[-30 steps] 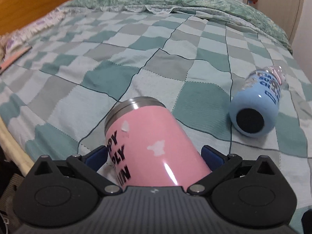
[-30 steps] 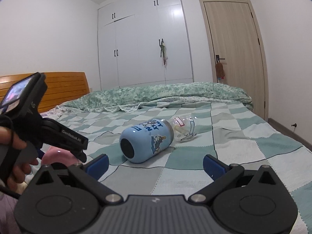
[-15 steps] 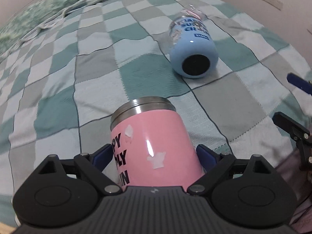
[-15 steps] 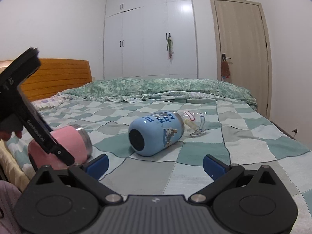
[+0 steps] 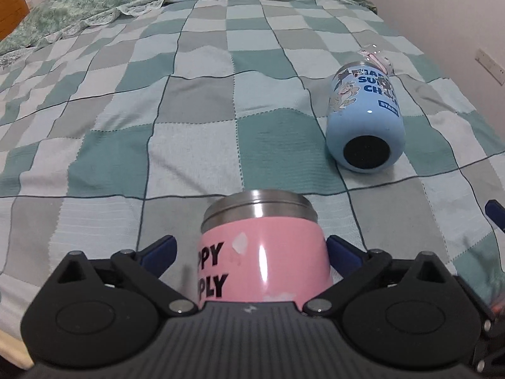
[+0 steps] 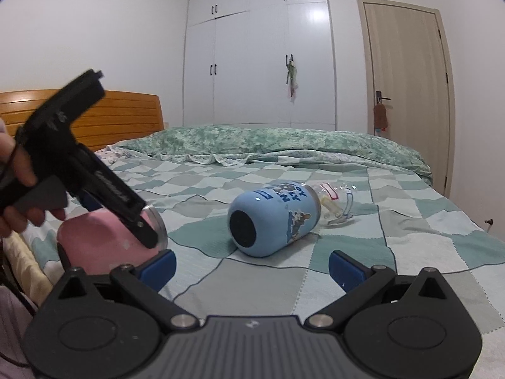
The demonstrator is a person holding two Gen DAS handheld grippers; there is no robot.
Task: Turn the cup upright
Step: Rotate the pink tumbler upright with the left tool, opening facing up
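A pink cup (image 5: 263,257) with a steel rim and black lettering sits between the fingers of my left gripper (image 5: 251,248), which is shut on it. In the right wrist view the pink cup (image 6: 104,240) is tilted, rim pointing right, above the bed's left edge, with the left gripper (image 6: 94,173) on top of it. A blue cup (image 5: 364,120) with a clear lid lies on its side on the bed, its black base toward me. It also shows in the right wrist view (image 6: 271,218). My right gripper (image 6: 251,267) is open and empty, short of the blue cup.
A checked green and grey blanket (image 5: 189,101) covers the bed. A rumpled green duvet (image 6: 268,142) lies at the far end. A wooden headboard (image 6: 126,117) is at left, white wardrobes (image 6: 258,63) and a door (image 6: 407,94) behind.
My left gripper has swung with the pink cup, so the cup's rim now points along the bed and the blue cup sits further right. The right gripper moved slightly closer to the blue cup.
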